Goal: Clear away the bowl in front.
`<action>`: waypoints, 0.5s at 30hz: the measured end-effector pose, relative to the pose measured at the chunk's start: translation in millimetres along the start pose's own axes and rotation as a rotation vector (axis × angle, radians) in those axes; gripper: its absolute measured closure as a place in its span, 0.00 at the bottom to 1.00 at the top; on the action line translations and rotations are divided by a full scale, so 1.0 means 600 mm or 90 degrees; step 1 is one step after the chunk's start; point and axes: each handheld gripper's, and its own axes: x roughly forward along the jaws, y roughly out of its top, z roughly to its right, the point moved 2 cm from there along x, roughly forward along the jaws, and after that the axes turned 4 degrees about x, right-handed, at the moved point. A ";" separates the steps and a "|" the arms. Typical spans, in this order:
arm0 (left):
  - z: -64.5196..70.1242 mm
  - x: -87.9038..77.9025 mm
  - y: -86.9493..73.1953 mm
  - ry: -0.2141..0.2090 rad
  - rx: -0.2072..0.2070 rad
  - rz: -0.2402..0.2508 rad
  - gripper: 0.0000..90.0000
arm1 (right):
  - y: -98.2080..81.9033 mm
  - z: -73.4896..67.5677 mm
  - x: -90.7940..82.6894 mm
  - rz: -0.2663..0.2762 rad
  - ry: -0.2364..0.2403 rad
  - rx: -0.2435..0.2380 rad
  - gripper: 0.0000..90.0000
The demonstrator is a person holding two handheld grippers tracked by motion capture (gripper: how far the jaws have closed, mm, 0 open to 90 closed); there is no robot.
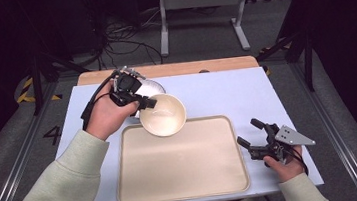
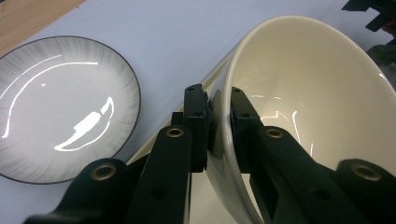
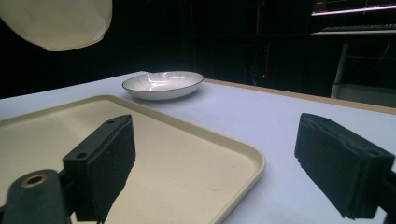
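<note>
While my left claw pinches the glossy cream ceramic bowl by its rim, the beige plastic tray lies just below; right claw gapes wide, empty.

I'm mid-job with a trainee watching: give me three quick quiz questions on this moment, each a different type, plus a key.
1. True or false: the left gripper is shut on the rim of the cream bowl.
2. Where does the grey plate sit? A) on the tray B) on the table behind the tray C) in the right gripper.
3. Fill in: the right gripper is ____ and holds nothing.

Key: 1 true. 2 B; the tray is bare. 3 open.
</note>
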 end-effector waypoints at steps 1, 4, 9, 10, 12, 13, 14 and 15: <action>0.005 0.001 0.001 -0.003 0.005 -0.001 0.91 | 0.000 0.000 0.000 0.000 0.000 0.000 0.15; 0.018 0.005 0.003 -0.014 0.019 -0.004 0.91 | 0.000 0.000 0.000 0.000 0.000 0.000 0.15; 0.034 0.010 0.005 -0.026 0.034 -0.009 0.91 | 0.000 0.000 0.000 0.001 0.002 0.001 0.15; 0.037 0.011 0.005 -0.030 0.041 -0.009 0.91 | 0.000 0.000 0.000 0.001 0.003 0.001 0.15; 0.044 0.014 0.006 -0.038 0.052 -0.011 0.91 | 0.000 0.000 0.000 0.001 0.002 0.000 0.15; 0.047 0.015 0.006 -0.041 0.057 -0.012 0.91 | 0.000 0.000 0.000 0.001 0.002 0.000 0.15; 0.052 0.017 0.006 -0.045 0.054 -0.013 0.91 | 0.000 0.000 0.000 0.001 0.002 0.000 0.15; 0.054 0.019 0.006 -0.050 0.062 -0.014 0.91 | 0.000 -0.001 0.000 0.001 0.002 0.000 0.15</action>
